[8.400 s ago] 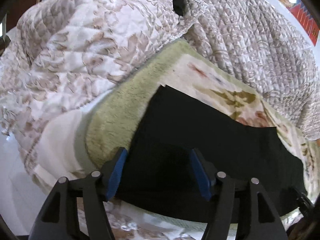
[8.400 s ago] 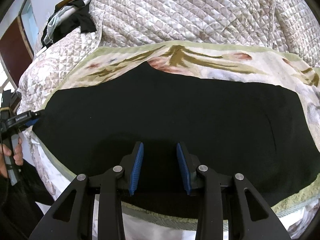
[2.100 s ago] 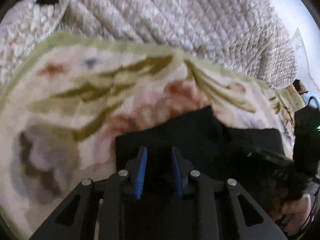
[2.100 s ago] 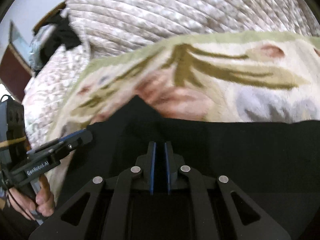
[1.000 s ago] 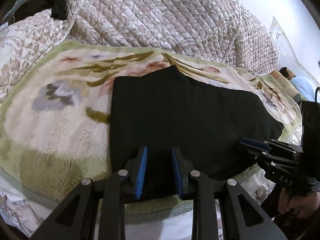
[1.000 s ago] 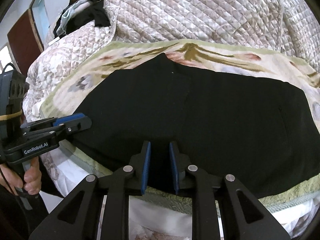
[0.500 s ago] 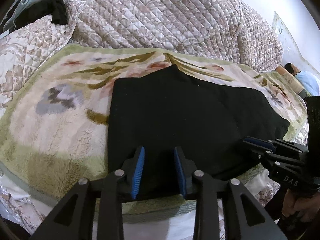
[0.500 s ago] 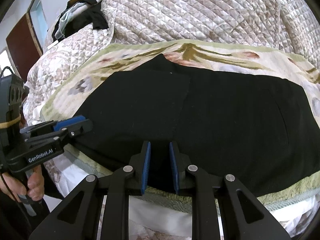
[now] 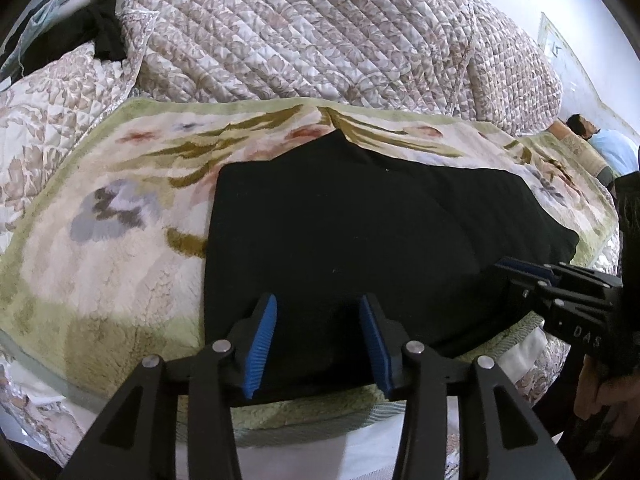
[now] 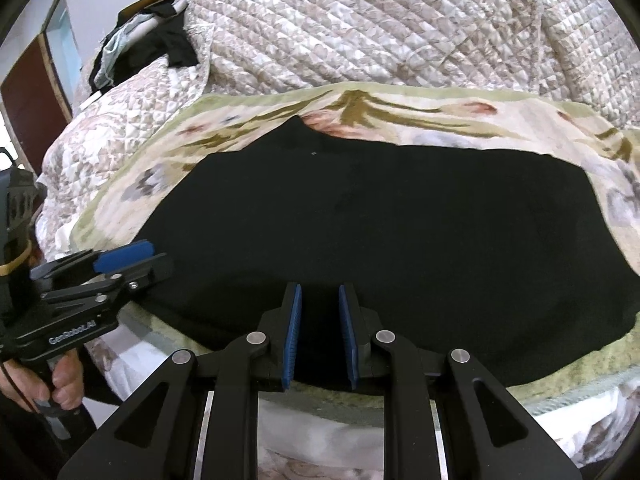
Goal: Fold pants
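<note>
Our left hand-held gripper (image 9: pixel 318 340) has just been opening, nothing between its pads; the right hand-held gripper (image 10: pixel 318 336) hangs parted, empty. Black pants (image 9: pixel 360 240) lie folded along the bed's near edge on the blanket (image 9: pixel 100 248). We should pinch both layers squarely before folding again.

Quilted bed (image 9: pixel 320 32); floral blanket (image 9: pixel 100 240) on it; black pants (image 9: pixel 360 232) atop.

Left gripper (image 10: pixel 120 268) body, left of our right claw: we read "GenRobot.AI".
Right gripper (image 9: pixel 532 276) body, right of our left claw: we read "DAS", rest hidden.
</note>
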The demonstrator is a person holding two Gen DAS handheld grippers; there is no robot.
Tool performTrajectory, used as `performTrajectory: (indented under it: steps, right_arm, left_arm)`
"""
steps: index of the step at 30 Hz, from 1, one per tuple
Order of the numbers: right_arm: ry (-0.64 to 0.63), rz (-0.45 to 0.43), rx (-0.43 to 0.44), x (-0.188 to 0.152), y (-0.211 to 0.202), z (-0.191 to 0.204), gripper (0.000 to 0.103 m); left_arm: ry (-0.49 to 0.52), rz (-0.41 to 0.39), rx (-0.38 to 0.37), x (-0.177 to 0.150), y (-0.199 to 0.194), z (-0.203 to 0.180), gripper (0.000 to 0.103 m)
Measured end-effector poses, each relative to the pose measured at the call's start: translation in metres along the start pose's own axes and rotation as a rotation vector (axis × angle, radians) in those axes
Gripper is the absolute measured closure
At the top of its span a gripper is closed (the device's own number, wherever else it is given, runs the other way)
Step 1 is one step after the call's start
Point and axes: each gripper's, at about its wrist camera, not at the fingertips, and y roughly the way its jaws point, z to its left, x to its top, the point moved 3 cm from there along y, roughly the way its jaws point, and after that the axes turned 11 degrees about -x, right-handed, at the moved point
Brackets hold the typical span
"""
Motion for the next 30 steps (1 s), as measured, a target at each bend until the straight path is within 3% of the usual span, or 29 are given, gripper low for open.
performTrajectory:
  steps: [5, 9, 10, 13, 16, 19, 22, 28, 30]
  right_arm:
    - [0.097, -0.026, -0.037, 0.002, -0.01, -0.023, 0.084]
    - [0.17, 0.015, -0.034, -0.004, -0.002, -0.047, 0.084]
    - [0.2, 0.01, -0.014, -0.004, -0.004, -0.053, 0.084]
    - [0.242, -0.03, -0.062, -0.002, -0.018, -0.069, 0.084]
    - [0.365, -0.068, -0.091, -0.002, -0.033, -0.103, 0.073]
    - [0.521, -0.11, -0.172, -0.01, -0.049, -0.14, 0.045]
    - [0.688, -0.116, -0.202, -0.024, -0.06, -0.167, 0.044]
    - [0.761, 0.022, -0.16, -0.036, -0.04, -0.166, 0.044]
    - [0.773, 0.033, -0.133, -0.038, -0.032, -0.166, 0.043]
  left_arm:
    - [0.004, -0.057, 0.021, 0.009, -0.012, 0.003, 0.057]
    - [-0.018, 0.006, 0.017, 0.002, 0.003, 0.01, 0.057]
    - [0.005, 0.002, 0.028, 0.002, 0.003, 0.008, 0.057]
    - [0.012, 0.002, -0.002, 0.003, 0.002, 0.004, 0.057]
    - [0.006, 0.003, -0.004, 0.002, 0.003, 0.004, 0.057]
    - [-0.003, 0.003, -0.01, 0.001, 0.004, 0.005, 0.057]
    - [-0.003, 0.003, -0.009, 0.001, 0.004, 0.006, 0.057]
    - [-0.004, 0.002, -0.011, 0.001, 0.004, 0.006, 0.057]
    - [-0.003, 0.002, -0.011, 0.001, 0.004, 0.006, 0.057]
